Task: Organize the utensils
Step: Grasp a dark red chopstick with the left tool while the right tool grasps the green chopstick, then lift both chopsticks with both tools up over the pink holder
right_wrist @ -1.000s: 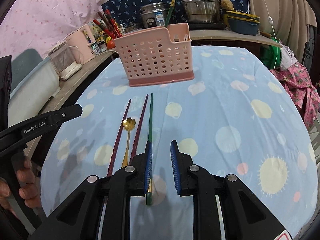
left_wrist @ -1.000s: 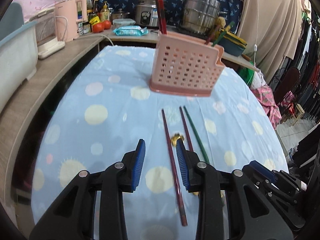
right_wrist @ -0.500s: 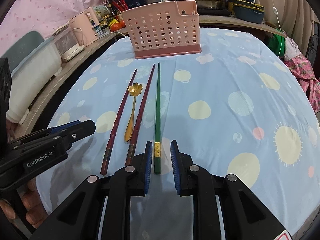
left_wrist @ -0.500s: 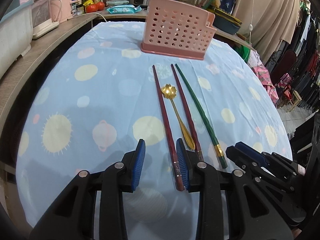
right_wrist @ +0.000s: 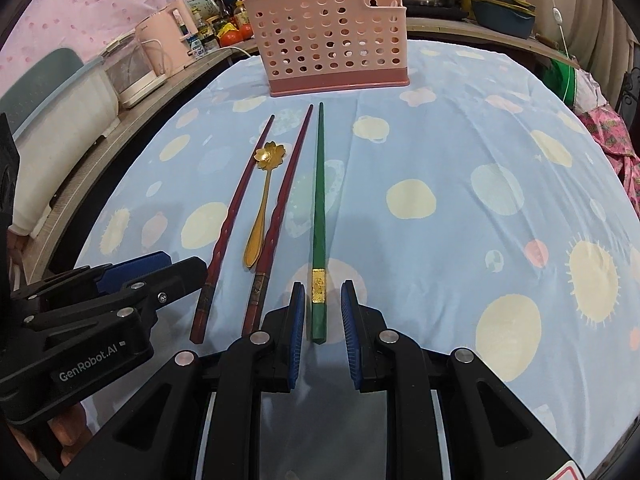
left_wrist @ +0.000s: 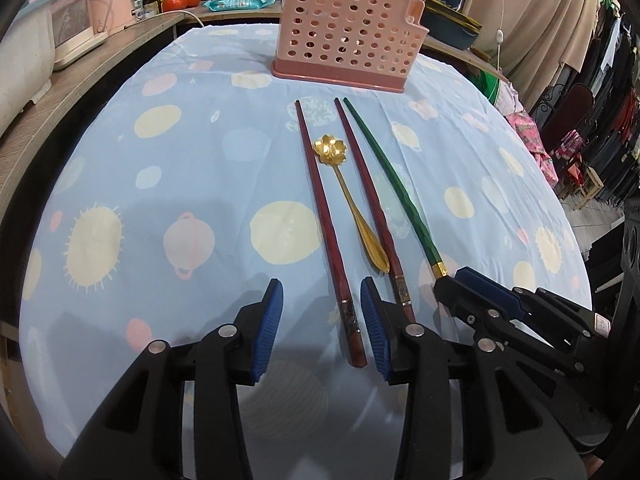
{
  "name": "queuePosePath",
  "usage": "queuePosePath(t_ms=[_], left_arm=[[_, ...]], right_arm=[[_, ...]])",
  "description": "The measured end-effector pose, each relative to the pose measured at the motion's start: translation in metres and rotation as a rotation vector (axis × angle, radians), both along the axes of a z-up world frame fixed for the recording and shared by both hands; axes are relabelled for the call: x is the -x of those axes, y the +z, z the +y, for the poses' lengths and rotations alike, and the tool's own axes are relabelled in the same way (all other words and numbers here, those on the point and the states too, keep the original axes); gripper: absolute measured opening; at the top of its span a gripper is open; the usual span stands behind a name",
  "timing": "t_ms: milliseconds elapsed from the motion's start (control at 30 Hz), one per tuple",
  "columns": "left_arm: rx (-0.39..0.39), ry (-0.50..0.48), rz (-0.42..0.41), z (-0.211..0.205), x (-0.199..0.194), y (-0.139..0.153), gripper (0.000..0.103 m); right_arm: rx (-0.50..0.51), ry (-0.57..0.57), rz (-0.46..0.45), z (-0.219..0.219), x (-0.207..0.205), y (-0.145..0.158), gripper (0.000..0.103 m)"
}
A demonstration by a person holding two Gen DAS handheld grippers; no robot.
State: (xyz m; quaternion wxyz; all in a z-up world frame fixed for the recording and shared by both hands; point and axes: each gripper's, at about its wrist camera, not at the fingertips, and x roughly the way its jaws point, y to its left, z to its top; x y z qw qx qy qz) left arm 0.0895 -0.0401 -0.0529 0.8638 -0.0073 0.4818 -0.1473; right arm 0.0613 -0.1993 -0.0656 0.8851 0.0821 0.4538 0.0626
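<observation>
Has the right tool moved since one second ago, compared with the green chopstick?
Yes. The right tool has drawn back toward the near end of the green chopstick, away from the pink utensil basket.

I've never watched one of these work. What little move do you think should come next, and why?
Probably close the right gripper on the green chopstick. Its open jaws already straddle that stick's gold-banded end on the tablecloth, so a squeeze should catch it. The left gripper likewise frames a red chopstick, and the pink basket waits beyond.
</observation>
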Motion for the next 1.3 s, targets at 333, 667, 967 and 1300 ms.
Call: queuePosePath(t_ms=[333, 667, 967, 1300], left_arm=[[-0.011, -0.009, 0.011, -0.002, 0.004, -0.007, 0.048], [-0.049, -0.024, -0.013, -0.008, 0.009, -0.009, 0.046], [-0.053, -0.032, -0.020, -0.007, 0.012, -0.010, 0.014], [-0.045, -0.009, -0.019, 0.002, 0.013, -0.007, 0.008]], right_arm=[[0.006, 0.000, -0.005, 0.001, 0.000, -0.003, 0.016], [0.008, -0.002, -0.006, -0.001, 0.001, -0.004, 0.010], [0.007, -0.001, -0.006, -0.001, 0.002, -0.004, 0.009], [0.001, -0.003, -0.005, -0.004, 0.005, -0.005, 0.007]])
